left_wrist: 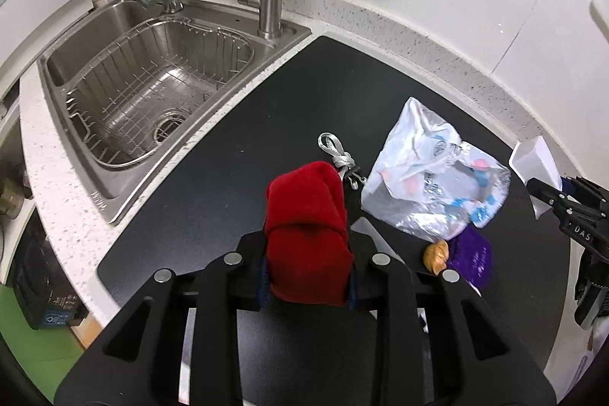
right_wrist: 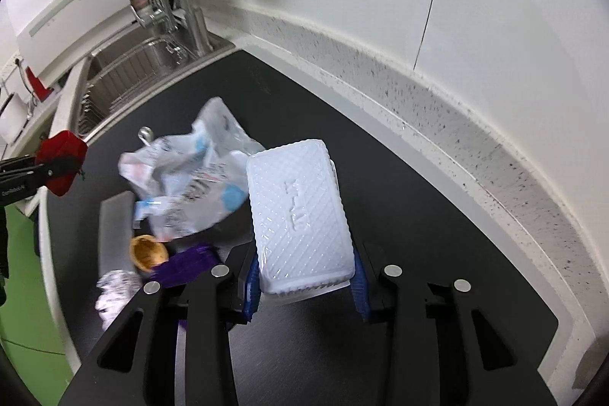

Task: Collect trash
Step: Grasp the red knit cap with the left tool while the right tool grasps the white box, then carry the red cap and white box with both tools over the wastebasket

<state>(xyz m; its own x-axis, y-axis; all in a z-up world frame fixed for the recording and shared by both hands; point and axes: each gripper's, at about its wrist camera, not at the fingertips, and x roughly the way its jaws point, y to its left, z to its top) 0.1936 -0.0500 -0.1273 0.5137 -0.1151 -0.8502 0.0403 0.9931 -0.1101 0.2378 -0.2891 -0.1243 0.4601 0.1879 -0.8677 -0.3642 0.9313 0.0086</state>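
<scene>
Collecting trash, the lift-off step. A red cloth bundle [left_wrist: 308, 234], with a grey strap loop [left_wrist: 335, 151] trailing from its far end, is clenched between the jaws of the left hand-held gripper [left_wrist: 309, 286]. A white ribbed plastic tray [right_wrist: 300, 215], turned bottom-up, is grasped across its near end by the right hand-held gripper [right_wrist: 304, 286]. Both appear raised clear of the black mat [left_wrist: 243, 139] on the bench. Left on the mat: a crumpled printed plastic bag [left_wrist: 430, 177] in the middle, a small tan cup [right_wrist: 148, 252] and a purple wrapper [left_wrist: 472, 253] touching each other nearer, and crumpled foil [right_wrist: 114, 292] at the near left. The sink [left_wrist: 152, 82] lies to the far left. Good practice, as judged: keep both grips firm, since the tray is held only at one end and may tilt; carry the strap clear of the bag so nothing drags; no bin is visible in either view.
</scene>
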